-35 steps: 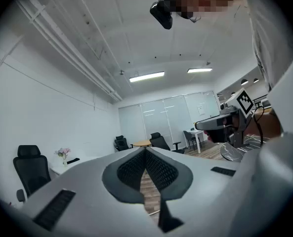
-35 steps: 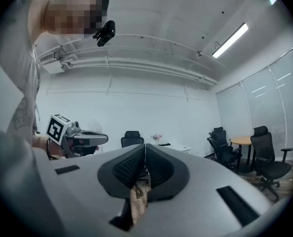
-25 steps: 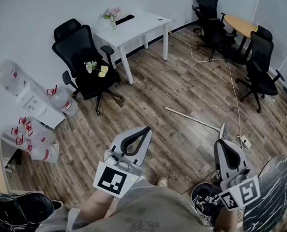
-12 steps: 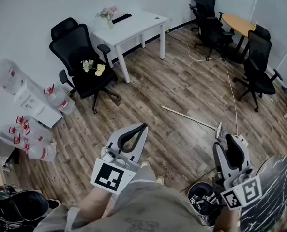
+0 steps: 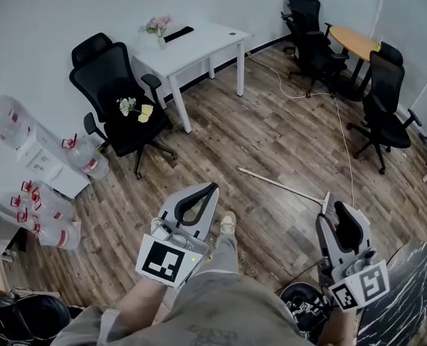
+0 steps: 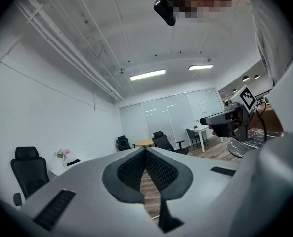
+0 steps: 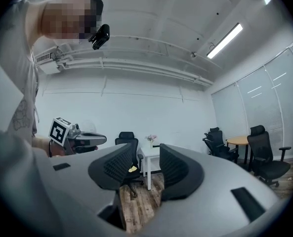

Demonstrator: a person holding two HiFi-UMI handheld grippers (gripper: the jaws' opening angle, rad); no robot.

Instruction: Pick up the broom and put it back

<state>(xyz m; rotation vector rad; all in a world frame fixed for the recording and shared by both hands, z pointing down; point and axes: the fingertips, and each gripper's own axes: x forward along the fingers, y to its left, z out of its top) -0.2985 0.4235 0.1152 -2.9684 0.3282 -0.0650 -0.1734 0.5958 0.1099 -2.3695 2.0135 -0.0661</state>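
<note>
Head view, office floor: where do we find the broom [image 5: 281,186]?

— We find it lying flat on the wood-plank floor [image 5: 271,132]. Its thin pale handle runs on a slant, and the bristled head is at the lower right, just beside a white cable [image 5: 345,143]. Nothing grips it.

— And our two claws?

— We see the left gripper [image 5: 212,187] with its grey jaws brought together at the tips. The ribbed black pads curve into a closed loop with nothing inside. The right gripper [image 5: 346,213] stands with its jaws apart. The right gripper view shows only floorboards, a chair and a table leg through the gap. In the head view its tips sit near the broom's head, but we cannot tell any contact. Each claw carries a cube with black-and-white square markers.

— What frames the scene?

— We note a white rectangular desk [image 5: 199,42] by the wall. On it stand a small vase of pink flowers [image 5: 158,27] and a flat dark object. A black mesh-backed swivel chair [image 5: 112,85] holds a sprig of pale flowers [image 5: 129,105] on its seat. Clear round water bottles [image 5: 15,117] with red labels lie at the left. A round wooden table [image 5: 353,40] stands far right among more black chairs.
</note>
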